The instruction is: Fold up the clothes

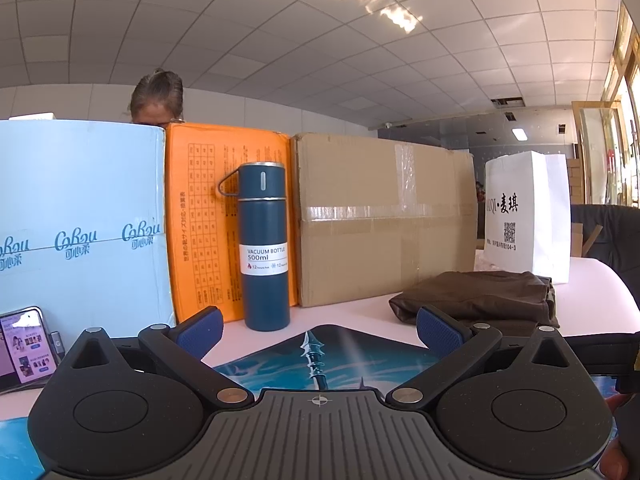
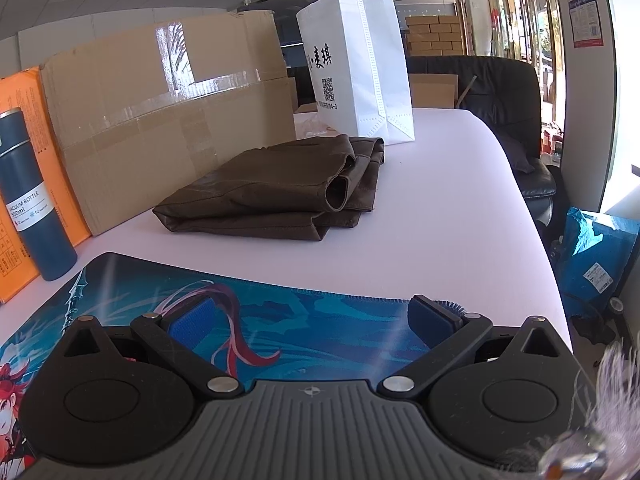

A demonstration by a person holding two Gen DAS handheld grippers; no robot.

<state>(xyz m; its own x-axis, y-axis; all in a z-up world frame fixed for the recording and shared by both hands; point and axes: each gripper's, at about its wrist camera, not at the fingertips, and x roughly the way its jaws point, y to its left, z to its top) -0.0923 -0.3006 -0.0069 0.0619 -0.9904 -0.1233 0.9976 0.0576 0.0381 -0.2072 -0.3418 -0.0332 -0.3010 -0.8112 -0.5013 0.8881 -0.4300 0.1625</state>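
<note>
A dark brown garment (image 2: 280, 188) lies folded in a flat stack on the white table (image 2: 440, 200), in front of a cardboard box. It also shows in the left wrist view (image 1: 480, 296), to the right. My left gripper (image 1: 318, 332) is open and empty, low over a blue printed mat (image 1: 320, 356), short of the garment. My right gripper (image 2: 316, 320) is open and empty over the same mat (image 2: 300, 308), with the garment ahead and apart from it.
A blue vacuum bottle (image 1: 264, 248) stands by an orange box (image 1: 208, 216). A large cardboard box (image 1: 380, 216), a light blue carton (image 1: 80, 220) and a white paper bag (image 2: 360, 64) line the back. A phone (image 1: 28, 344) sits left. A black chair (image 2: 512, 120) is beyond the table edge.
</note>
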